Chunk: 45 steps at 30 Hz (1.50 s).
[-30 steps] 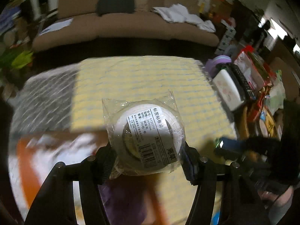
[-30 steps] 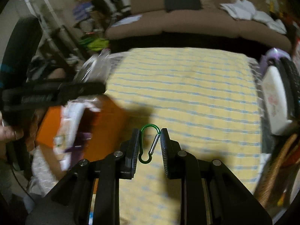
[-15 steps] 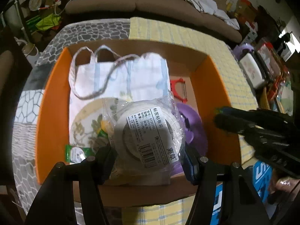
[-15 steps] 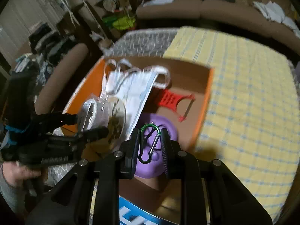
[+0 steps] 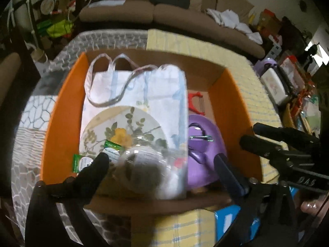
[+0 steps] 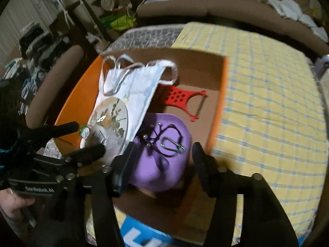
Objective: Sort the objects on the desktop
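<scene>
Both grippers wide, empty | left gripper (image 5: 160,162) above tape roll (image 5: 141,168), right gripper (image 6: 162,154) above carabiner (image 6: 171,145) | lift clear of box (image 6: 218,111).

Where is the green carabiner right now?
In both views the green carabiner lies on the purple object inside the cardboard box, between the open right claw fingers.

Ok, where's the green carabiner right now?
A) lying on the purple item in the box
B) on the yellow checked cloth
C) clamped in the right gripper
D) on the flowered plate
A: the right gripper is open with nothing between its fingers, and the green carabiner lies on the purple item inside the cardboard box, also seen in the left wrist view.
</scene>
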{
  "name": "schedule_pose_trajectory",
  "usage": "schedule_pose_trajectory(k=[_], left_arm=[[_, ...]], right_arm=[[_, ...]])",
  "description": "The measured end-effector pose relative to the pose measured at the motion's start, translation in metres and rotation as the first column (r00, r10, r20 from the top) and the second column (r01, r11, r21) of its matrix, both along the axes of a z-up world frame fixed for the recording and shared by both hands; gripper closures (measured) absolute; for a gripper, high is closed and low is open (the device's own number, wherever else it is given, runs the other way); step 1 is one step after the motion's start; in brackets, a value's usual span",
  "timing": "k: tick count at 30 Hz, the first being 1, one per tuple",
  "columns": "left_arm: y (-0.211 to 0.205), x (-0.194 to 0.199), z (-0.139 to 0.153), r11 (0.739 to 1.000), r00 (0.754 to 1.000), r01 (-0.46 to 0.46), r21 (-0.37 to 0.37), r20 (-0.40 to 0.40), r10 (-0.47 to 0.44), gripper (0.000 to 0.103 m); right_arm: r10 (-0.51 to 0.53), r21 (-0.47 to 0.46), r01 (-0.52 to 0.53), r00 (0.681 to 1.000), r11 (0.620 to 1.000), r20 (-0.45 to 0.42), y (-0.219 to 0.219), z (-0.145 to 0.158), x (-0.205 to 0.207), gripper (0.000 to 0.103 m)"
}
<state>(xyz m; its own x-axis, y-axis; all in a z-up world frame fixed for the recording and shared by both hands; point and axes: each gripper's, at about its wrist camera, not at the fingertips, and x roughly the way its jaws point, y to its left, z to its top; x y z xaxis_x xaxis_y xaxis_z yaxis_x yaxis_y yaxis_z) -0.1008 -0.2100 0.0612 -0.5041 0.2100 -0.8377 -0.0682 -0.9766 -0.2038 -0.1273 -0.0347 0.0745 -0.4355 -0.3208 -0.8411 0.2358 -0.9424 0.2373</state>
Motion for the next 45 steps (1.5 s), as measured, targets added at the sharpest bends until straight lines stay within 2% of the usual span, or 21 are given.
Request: schedule_pose_trajectory(k=[5, 7, 9, 13, 16, 19, 22, 27, 29, 32, 38, 42, 45], left_arm=[[0.026, 0.035, 0.022, 0.999, 0.996, 0.029, -0.028, -0.083, -0.031, 0.0], [0.044, 0.054, 0.028, 0.997, 0.99, 0.041, -0.067, -0.132, -0.05, 0.0], [0.065, 0.072, 0.025, 0.995, 0.988, 0.044, -0.09, -0.146, -0.057, 0.0], [0.103, 0.091, 0.009, 0.996, 0.991, 0.072, -0.055, -0.109, -0.078, 0.0], [0.122, 0.099, -0.001, 0.998, 0.994, 0.056, -0.025, -0.097, -0.058, 0.0], [0.139, 0.104, -0.01, 0.999, 0.995, 0.046, -0.025, -0.093, -0.048, 0.0], [0.152, 0.105, -0.022, 0.998, 0.995, 0.043, -0.055, -0.082, -0.047, 0.0], [0.164, 0.106, -0.044, 0.996, 0.998, 0.029, -0.084, -0.049, -0.033, 0.0], [0.17, 0.11, -0.047, 0.991, 0.996, 0.018, -0.13, -0.08, -0.029, 0.0], [0.175, 0.112, -0.049, 0.988, 0.995, 0.005, -0.153, -0.097, -0.021, 0.0], [0.176, 0.112, -0.049, 0.987, 0.994, -0.018, -0.162, -0.106, 0.0, 0.0], [0.178, 0.114, -0.05, 0.986, 0.994, -0.022, -0.167, -0.112, 0.003, 0.0], [0.178, 0.114, -0.05, 0.985, 0.994, -0.022, -0.172, -0.113, 0.003, 0.0]], right_arm=[[-0.055, 0.057, 0.06, 0.995, 0.997, -0.083, 0.03, 0.028, 0.038, 0.027], [-0.09, 0.122, 0.107, 0.986, 0.987, -0.138, 0.047, 0.037, 0.062, 0.006], [-0.128, 0.17, 0.157, 0.977, 0.973, -0.172, 0.064, 0.039, 0.081, 0.0], [-0.203, 0.164, 0.23, 0.965, 0.959, -0.163, 0.105, 0.03, 0.113, 0.0], [-0.241, 0.148, 0.262, 0.959, 0.953, -0.145, 0.133, 0.02, 0.13, 0.0], [-0.263, 0.137, 0.281, 0.955, 0.95, -0.135, 0.153, 0.009, 0.141, 0.0], [-0.274, 0.122, 0.288, 0.954, 0.95, -0.118, 0.166, -0.004, 0.15, 0.0], [-0.259, 0.13, 0.272, 0.96, 0.954, -0.108, 0.163, -0.029, 0.152, 0.0], [-0.262, 0.133, 0.275, 0.959, 0.952, -0.107, 0.162, -0.036, 0.152, 0.0], [-0.268, 0.138, 0.281, 0.958, 0.95, -0.106, 0.162, -0.046, 0.154, 0.0], [-0.275, 0.13, 0.289, 0.954, 0.948, -0.118, 0.169, -0.049, 0.155, 0.0], [-0.254, 0.201, 0.278, 0.958, 0.939, -0.135, 0.161, -0.052, 0.156, 0.0], [-0.255, 0.213, 0.281, 0.957, 0.936, -0.142, 0.159, -0.053, 0.156, 0.0]])
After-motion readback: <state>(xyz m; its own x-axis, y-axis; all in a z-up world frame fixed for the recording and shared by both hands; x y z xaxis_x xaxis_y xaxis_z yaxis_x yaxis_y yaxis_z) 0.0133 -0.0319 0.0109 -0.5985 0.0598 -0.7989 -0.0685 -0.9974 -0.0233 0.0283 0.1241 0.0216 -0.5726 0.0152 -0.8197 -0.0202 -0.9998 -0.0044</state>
